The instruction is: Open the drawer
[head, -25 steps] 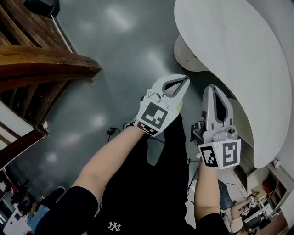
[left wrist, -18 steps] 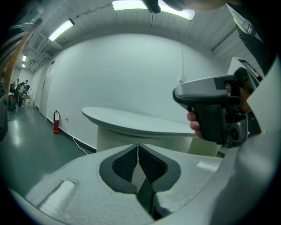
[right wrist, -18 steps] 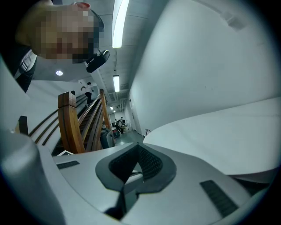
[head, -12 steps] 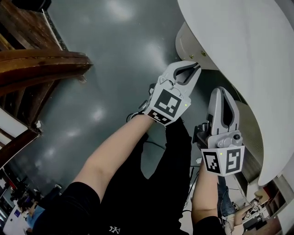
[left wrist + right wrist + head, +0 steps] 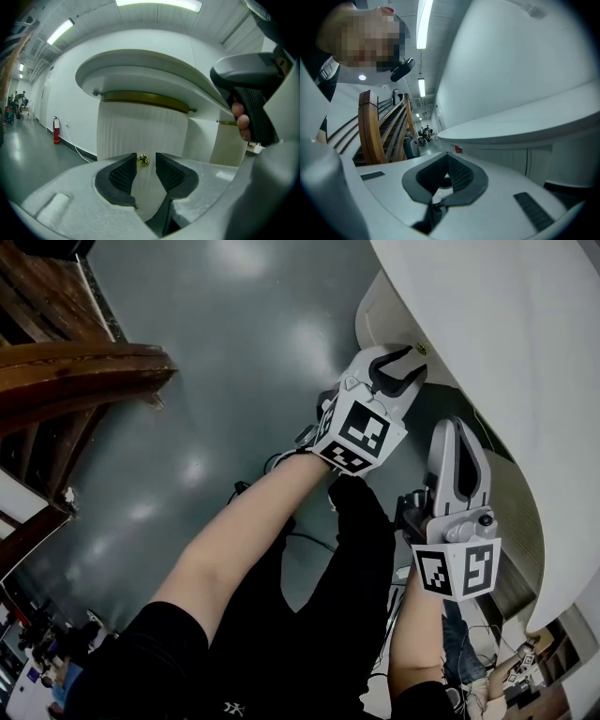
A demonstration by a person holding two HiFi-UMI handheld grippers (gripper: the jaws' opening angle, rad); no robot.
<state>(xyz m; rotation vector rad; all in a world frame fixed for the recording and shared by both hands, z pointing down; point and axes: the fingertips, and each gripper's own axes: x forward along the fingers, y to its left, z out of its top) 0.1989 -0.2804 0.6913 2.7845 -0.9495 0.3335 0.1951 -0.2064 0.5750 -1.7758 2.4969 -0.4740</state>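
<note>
A white ribbed drawer front [image 5: 140, 131] sits under the curved white desk top [image 5: 497, 334]. It carries a small brass knob [image 5: 143, 161]. My left gripper [image 5: 146, 158] faces that front, and its jaws are opening. The knob shows in the gap between the tips, clear of both pads [image 5: 123, 174]. In the head view the left gripper [image 5: 401, 369] is close to the white cabinet [image 5: 380, 320] below the desk top. My right gripper [image 5: 458, 430] hangs to its right beneath the desk edge, shut and holding nothing, its tips [image 5: 446, 158] together.
A dark wooden stair rail [image 5: 75, 371] runs along the left over the grey polished floor [image 5: 234, 334]. The person's black-clad legs [image 5: 319, 615] are below the grippers. A red fire extinguisher [image 5: 56, 130] stands by the far wall. The desk overhangs the right gripper.
Both grippers have sunk and come closer to the desk. The left gripper reached toward the cabinet and its jaws went from shut to open. The right stays shut.
</note>
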